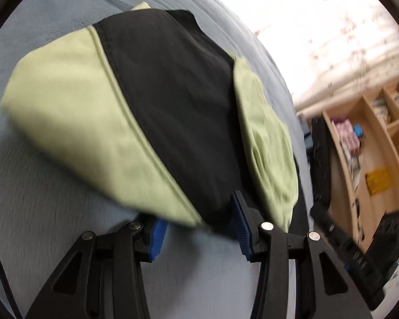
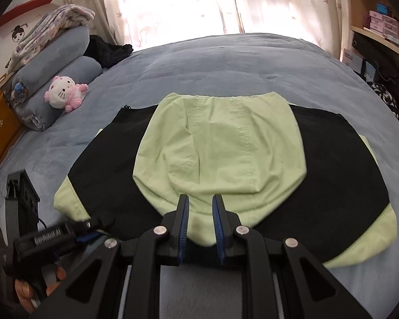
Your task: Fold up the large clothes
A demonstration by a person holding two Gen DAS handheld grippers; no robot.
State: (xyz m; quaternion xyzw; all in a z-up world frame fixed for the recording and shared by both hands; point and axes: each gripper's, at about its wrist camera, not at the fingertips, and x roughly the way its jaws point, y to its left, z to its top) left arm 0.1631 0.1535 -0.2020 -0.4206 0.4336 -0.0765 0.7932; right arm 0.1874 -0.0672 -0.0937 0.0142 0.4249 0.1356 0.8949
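Green-and-black jacket [image 2: 226, 164] spread on the blue bedcover [image 2: 226, 61], straight ahead of the right jaws and reaching past them on both sides. Seemingly well into the fold: black body squared into a broad band, pale green hood [image 2: 215, 143] laid flat over its middle, green cuffs or hems showing at the outer ends. Judged still to come: doubling the band over once or twice and pressing it flat.

Right gripper [image 2: 200, 212] narrowly parted, blue pads either side of the hood's near edge; green cloth visible in the slot between them, but whether pinched or merely straddled, hard to tell from this angle. Best taken as not clamped.

Left gripper [image 1: 199, 226] about half open, poised at the jacket's [image 1: 146, 111] near end; a fold of black and green hanging over the gap, the right-hand pad at the cloth's edge, the left-hand pad just under the green hem. No clear pinch; picture blurred.

Beyond the garment, far past the right jaws: pillows [image 2: 53, 61], a pink plush toy [image 2: 65, 94], curtains [image 2: 188, 2].
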